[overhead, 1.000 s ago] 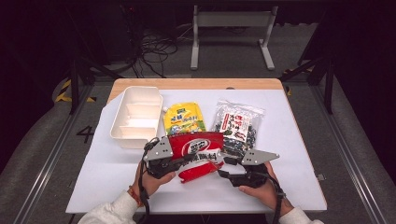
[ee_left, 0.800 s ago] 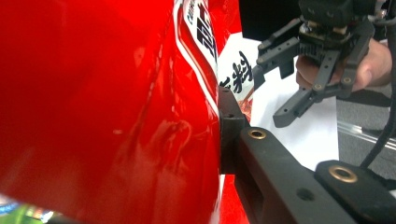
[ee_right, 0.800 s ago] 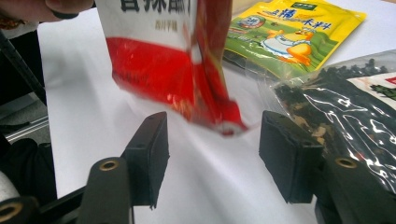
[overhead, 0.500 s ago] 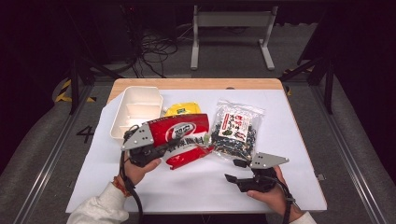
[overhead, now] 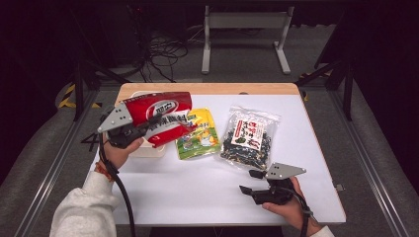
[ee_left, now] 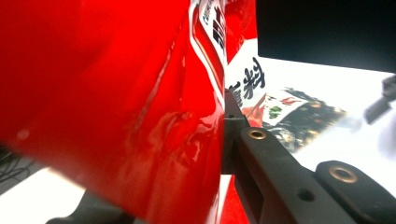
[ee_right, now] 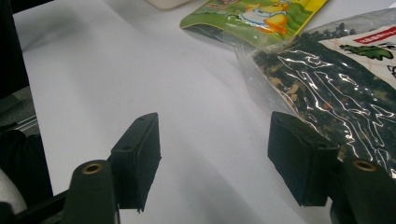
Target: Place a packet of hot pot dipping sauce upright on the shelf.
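White tabletop (overhead: 207, 192): left gripper (overhead: 148, 123), clamped on the red bag (overhead: 158, 116), had carried it over the tray (overhead: 148, 150); right gripper (overhead: 249, 181), just opened, empty.

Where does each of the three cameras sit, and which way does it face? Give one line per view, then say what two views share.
High view: above the person's side, looking forward and down at the white table; both forearms, left gripper and right gripper show.
Left gripper view: rides the left gripper, facing the red bag it clamps; one black jaw shows.
Right gripper view: rides the right gripper, looking low across the table; both open jaws show.
Shared: both gripper views see the clear bag of dark pieces.
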A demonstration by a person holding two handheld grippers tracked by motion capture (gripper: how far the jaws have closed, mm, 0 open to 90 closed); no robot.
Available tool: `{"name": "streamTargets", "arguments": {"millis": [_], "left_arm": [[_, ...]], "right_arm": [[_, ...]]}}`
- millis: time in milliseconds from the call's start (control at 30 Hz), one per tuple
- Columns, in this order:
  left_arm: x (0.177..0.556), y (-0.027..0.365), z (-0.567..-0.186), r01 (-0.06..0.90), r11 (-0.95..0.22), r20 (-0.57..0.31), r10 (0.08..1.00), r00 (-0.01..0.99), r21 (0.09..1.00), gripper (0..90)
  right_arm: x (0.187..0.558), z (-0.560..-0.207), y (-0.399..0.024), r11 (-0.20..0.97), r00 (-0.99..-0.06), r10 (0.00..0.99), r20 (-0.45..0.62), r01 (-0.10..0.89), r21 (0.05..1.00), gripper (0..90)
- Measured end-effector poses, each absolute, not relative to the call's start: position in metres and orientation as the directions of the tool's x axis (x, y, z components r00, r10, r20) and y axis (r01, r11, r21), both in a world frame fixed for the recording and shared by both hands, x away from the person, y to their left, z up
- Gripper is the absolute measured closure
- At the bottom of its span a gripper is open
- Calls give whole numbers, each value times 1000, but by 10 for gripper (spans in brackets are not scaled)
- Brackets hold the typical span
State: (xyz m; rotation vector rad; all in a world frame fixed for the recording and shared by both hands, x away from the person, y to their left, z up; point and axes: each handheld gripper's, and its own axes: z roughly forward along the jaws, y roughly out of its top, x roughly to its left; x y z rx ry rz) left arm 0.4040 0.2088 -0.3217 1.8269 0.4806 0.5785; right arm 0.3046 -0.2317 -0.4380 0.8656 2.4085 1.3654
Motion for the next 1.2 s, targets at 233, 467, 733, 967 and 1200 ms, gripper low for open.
{"name": "streamTargets", "arguments": {"millis": [233,467,733,967,1200], "left_arm": [[435,223,-308,40,-340,185,604,775,940,900],[460,234,-306,55,-356,192,621,760,933,900],[492,246,-304,62,-382,214,636,741,922,899],[521,251,-309,51,-460,276,612,741,886,899],[538,253,-324,66,-465,269,617,740,883,899]], "right_arm": [[307,-443,-232,385,-790,606,92,393,835,328],[307,-445,-235,376,-781,617,100,405,833,319],[301,-448,-240,356,-758,641,119,431,829,314],[293,-448,-242,345,-744,658,119,438,830,308],[287,-451,-243,345,-732,670,124,456,820,305]]}}
